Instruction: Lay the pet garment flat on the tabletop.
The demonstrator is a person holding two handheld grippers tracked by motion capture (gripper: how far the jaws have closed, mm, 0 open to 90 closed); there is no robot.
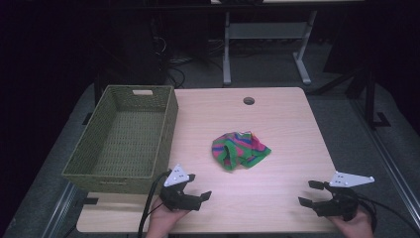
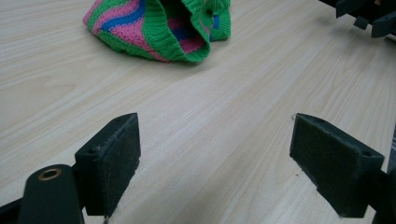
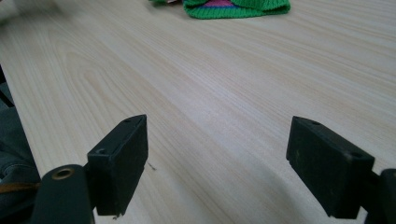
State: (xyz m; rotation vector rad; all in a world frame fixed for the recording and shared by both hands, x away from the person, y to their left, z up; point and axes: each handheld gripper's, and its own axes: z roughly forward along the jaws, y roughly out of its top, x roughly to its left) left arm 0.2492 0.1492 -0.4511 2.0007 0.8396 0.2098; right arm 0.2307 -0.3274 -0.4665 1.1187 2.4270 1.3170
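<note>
Pre-grasp: both grippers, left (image 1: 198, 194) and right (image 1: 309, 194), rest at near table (image 1: 287, 124) edge, jaws wide and empty, knit cloth (image 1: 240, 149) crumpled mid-table beside basket (image 1: 124, 136); next likely reach in, pinch cloth hem.

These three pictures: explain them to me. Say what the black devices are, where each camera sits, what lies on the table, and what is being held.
A person holds a two-jaw tool in each hand: the left hand-held gripper and the right hand-held gripper. The high view looks down on the wooden table from above. The other two pictures come from cameras riding on each gripper, looking along its black jaws. On the table lie a crumpled knitted cloth striped green, pink and blue, and a green woven basket at the left. Both grippers are open and hold nothing.
</note>
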